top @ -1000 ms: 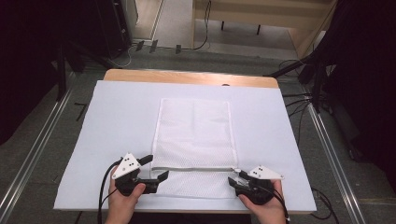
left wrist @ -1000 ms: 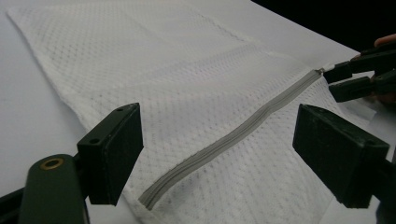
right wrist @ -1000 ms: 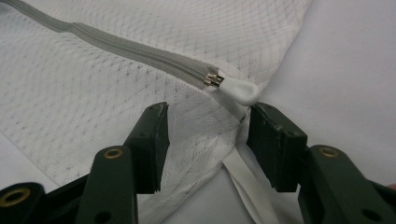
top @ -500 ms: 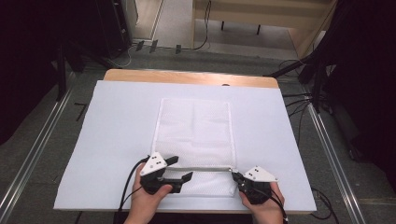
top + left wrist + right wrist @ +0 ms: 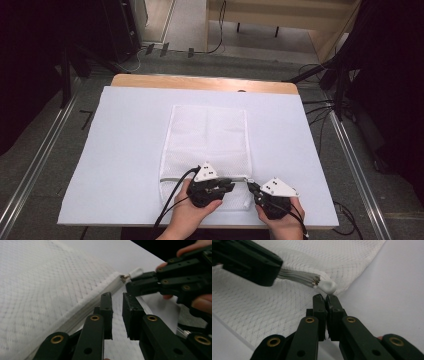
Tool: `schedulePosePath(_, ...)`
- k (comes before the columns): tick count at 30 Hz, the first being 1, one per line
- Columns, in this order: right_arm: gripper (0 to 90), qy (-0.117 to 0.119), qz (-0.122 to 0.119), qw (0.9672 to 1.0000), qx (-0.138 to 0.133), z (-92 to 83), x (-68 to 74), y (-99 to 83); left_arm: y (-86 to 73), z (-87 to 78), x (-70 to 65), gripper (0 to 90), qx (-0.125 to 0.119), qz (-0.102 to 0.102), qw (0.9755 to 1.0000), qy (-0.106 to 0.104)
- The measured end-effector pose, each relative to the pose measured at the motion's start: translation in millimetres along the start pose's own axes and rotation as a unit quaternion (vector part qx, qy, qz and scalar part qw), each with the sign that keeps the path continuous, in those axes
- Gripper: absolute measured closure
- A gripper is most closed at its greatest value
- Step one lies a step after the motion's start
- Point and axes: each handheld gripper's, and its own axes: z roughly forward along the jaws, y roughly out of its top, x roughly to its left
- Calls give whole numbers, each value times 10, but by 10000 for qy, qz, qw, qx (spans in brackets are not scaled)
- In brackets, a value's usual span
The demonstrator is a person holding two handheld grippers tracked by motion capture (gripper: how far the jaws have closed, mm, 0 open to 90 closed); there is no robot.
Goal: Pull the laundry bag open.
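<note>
Closing in on the zip end: left tool (image 5: pixel 227 186) sits on the near hem of the flat white mesh laundry bag (image 5: pixel 209 135), tips pointing to 3 o'clock.

- Key relation: grey zipper (image 5: pixel 172 178) has its long axis 9-to-3 along the bag's near edge. Its small white rubbery pull tab (image 5: pixel 327 286) lies at the 3 o'clock end, just beyond the left tool's tips.
- Right tool (image 5: pixel 251 186) is the nearer one. Its jaws are pinched tight, with the tab's lower end apparently nipped at the tips.
- Left tool: jaws have just been closing and are now narrow, with a slit still between the pads. In the left gripper view I see mesh behind the slit and no fold caught. The zipper tape passes at its 9 o'clock side.
- Bag lies on the pale sheet (image 5: pixel 125 150) covering the wooden desk (image 5: pixel 200 83), long side running 12-to-6.

Versus a second ago: left tool was at the zipper's 9 o'clock end, jaws wide, and has since slid along the hem almost to the right tool. Right tool is unmoved. Bag is unshifted.

My read: the next move turns on the left tool bracing the hem beside the slider.
</note>
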Motion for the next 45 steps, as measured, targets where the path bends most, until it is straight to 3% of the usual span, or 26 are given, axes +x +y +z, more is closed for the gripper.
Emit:
schedulePosePath(3, 883, 31, -70, 10000, -53, -19, 18, 22, 4, 63, 34, 812, -67, -136, 9999, 10)
schedulePosePath(7, 883, 69, -132, 9998, -146, -48, 45, 54, -25, 147, 38, 858, 95, -96, 9999, 44)
schedulePosePath(13, 883, 255, -287, 9987, -344, -80, 141, 89, -27, 166, 52, 884, 162, -189, 9997, 30)
schedulePosePath(19, 882, 254, -333, 9985, -344, -71, 157, 86, -37, 161, 51, 890, 209, -187, 9996, -10)
schedulePosePath(28, 883, 223, -287, 9987, -369, -75, 115, 81, -23, 73, 77, 753, 56, -158, 9997, -164)
schedulePosePath(45, 883, 200, -336, 9987, -322, -53, 116, 66, 19, -25, 47, 697, -119, -77, 9991, -406)
